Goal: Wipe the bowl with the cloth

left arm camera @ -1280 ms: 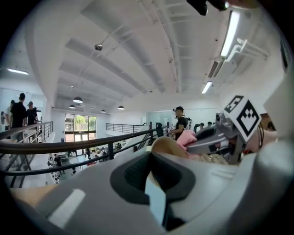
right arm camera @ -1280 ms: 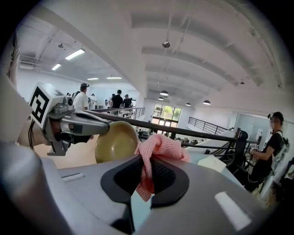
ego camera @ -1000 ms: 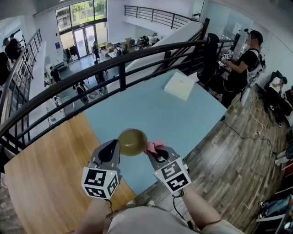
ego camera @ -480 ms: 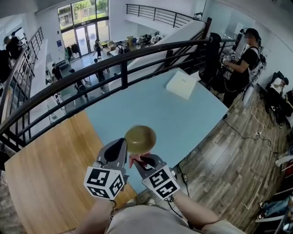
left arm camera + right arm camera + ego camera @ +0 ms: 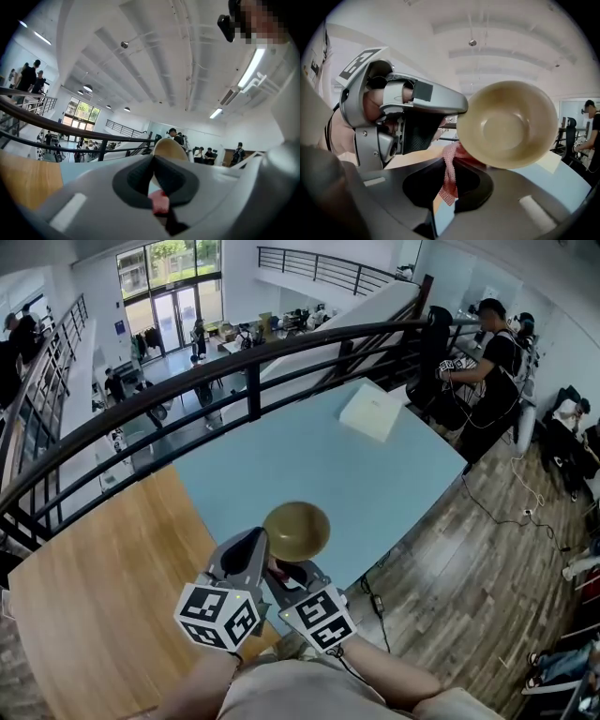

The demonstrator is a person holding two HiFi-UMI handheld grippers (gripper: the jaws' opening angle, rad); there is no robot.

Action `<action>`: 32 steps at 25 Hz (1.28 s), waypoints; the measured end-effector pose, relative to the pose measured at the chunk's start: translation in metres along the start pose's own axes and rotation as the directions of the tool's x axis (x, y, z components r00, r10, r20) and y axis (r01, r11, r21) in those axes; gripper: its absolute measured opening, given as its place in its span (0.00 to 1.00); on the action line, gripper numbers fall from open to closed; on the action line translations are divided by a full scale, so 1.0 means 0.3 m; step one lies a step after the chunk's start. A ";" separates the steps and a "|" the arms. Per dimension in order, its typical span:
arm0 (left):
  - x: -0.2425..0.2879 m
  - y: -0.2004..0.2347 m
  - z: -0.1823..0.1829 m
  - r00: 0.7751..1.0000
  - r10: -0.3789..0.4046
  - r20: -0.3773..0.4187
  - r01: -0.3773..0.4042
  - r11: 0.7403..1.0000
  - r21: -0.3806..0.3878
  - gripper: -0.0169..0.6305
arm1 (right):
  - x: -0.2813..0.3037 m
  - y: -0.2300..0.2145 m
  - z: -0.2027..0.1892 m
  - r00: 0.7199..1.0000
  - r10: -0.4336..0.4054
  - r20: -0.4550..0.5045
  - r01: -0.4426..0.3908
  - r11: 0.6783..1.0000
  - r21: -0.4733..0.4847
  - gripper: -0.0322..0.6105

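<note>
An olive-tan bowl (image 5: 296,529) is held up above the near edge of the blue table (image 5: 319,460). My left gripper (image 5: 262,545) is shut on its rim; in the left gripper view the bowl (image 5: 169,147) stands edge-on between the jaws of my left gripper (image 5: 154,179). My right gripper (image 5: 281,570) sits just under the bowl, close beside the left one, shut on a pink cloth (image 5: 450,174). In the right gripper view the bowl's hollow (image 5: 508,124) faces the camera and the cloth touches its lower left rim. The cloth (image 5: 159,202) shows below the left jaws.
A white box (image 5: 372,412) lies at the blue table's far right corner. A wooden table (image 5: 94,587) adjoins on the left. A dark railing (image 5: 187,395) runs behind both tables. A person (image 5: 489,357) stands at the far right over the wood floor.
My right gripper has moved left with the cloth, from beside the bowl to under it, next to the left gripper. The bowl has shifted slightly right.
</note>
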State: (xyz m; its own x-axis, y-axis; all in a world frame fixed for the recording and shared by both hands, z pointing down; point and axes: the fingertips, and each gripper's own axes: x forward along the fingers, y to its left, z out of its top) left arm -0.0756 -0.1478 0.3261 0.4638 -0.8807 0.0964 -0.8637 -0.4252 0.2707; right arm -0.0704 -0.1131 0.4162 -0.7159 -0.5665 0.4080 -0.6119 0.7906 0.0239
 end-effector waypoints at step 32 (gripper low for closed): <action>-0.108 0.144 -0.020 0.992 0.097 -0.078 -0.082 0.981 0.178 0.03 | -0.150 -0.242 0.120 0.981 -0.180 0.073 0.182 0.983 -0.023 0.11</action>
State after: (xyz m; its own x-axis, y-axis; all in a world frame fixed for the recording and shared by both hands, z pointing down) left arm -0.1266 -0.1364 0.3403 0.3915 -0.8990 0.1963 -0.9202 -0.3818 0.0865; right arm -0.0057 -0.1535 0.3631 -0.6167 -0.7149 0.3295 -0.7242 0.6793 0.1186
